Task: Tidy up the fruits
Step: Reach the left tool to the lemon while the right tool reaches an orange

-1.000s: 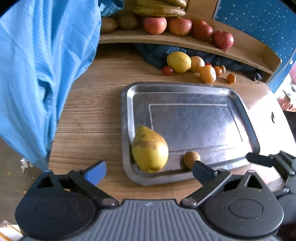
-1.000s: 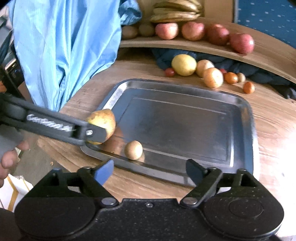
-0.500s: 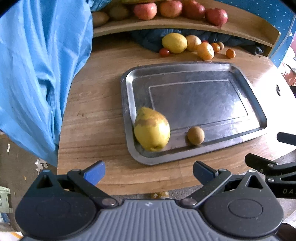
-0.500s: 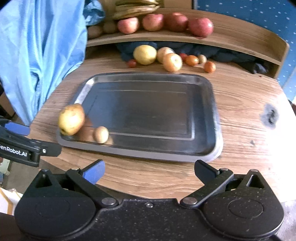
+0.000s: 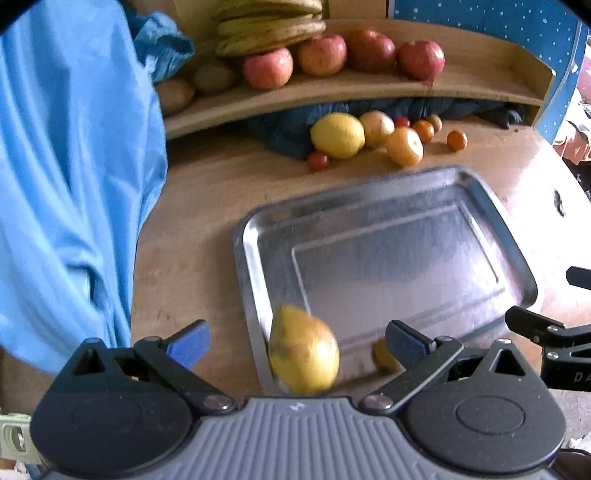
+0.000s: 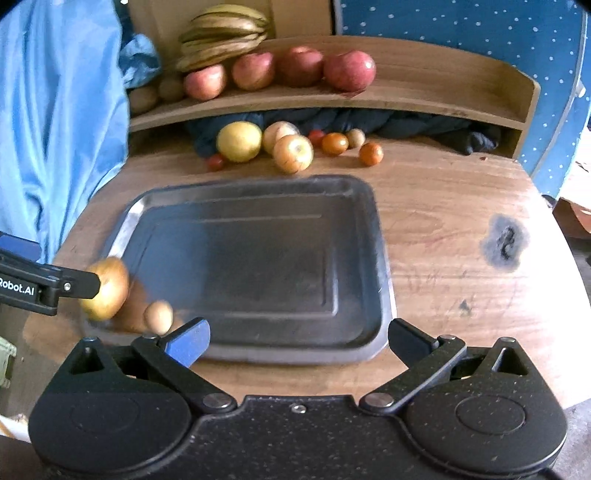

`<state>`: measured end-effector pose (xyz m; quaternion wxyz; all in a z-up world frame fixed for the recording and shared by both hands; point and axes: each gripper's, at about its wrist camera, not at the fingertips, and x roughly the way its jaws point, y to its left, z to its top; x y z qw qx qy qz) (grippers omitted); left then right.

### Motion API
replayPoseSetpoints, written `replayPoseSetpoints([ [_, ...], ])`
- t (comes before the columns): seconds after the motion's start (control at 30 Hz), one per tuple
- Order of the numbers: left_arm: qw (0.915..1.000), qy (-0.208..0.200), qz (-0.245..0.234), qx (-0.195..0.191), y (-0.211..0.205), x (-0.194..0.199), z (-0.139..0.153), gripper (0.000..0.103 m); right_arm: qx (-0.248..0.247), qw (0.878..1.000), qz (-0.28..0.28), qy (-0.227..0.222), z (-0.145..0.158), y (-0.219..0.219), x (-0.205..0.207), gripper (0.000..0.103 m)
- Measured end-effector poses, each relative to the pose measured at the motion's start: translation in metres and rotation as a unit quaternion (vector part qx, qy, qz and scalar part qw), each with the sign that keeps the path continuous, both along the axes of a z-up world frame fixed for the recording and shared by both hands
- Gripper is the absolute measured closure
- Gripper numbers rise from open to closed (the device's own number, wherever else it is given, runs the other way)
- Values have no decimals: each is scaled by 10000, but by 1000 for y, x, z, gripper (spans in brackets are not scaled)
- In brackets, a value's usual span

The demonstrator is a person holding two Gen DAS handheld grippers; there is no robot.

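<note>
A yellow pear (image 5: 303, 354) (image 6: 105, 288) lies in the near left corner of a metal tray (image 5: 406, 206) (image 6: 258, 192). Beside it sits a small brown fruit (image 6: 158, 316) (image 5: 382, 356), half hidden by a finger in the left wrist view. My left gripper (image 5: 297, 341) hovers open over that corner, its pads clear of the pear. My right gripper (image 6: 297, 341) stands wide open at the tray's near edge with nothing between its fingers. A lemon (image 5: 338, 134) (image 6: 239, 141), apples and small orange fruits lie loose behind the tray.
A curved wooden shelf (image 6: 406, 99) at the back carries red apples (image 6: 349, 70) and bananas (image 6: 221, 33). Dark cloth (image 6: 406, 123) is bunched under it. Blue fabric (image 5: 66, 166) hangs at the left. The table has a dark knot (image 6: 504, 240) on its right.
Both grippers drew back from the tray, then swung so the shelf shows more. The right jaws spread slightly wider. The pear and the small fruit stayed in the tray corner.
</note>
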<state>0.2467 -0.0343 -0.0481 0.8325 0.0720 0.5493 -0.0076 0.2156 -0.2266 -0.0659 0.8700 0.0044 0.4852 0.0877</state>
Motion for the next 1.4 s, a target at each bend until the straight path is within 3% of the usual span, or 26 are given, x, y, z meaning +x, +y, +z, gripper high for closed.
replayPoseSetpoints([
  [0.63, 9997, -11, -115, -205, -1, 99, -21, 0, -317, 9992, -215, 80, -10, -1, 66, 1],
  [1.0, 9996, 60, -183, -229, 5, 143, -34, 0, -130, 9997, -177, -116, -19, 17, 93, 1],
  [1.17, 9985, -7, -304, -449, -1, 163, -39, 0, -364, 9979, -192, -508, -21, 25, 110, 1],
  [1.4, 9958, -5, -329, -859, -2, 193, -52, 0, -595, 9973, -111, -422, -37, 28, 137, 1],
])
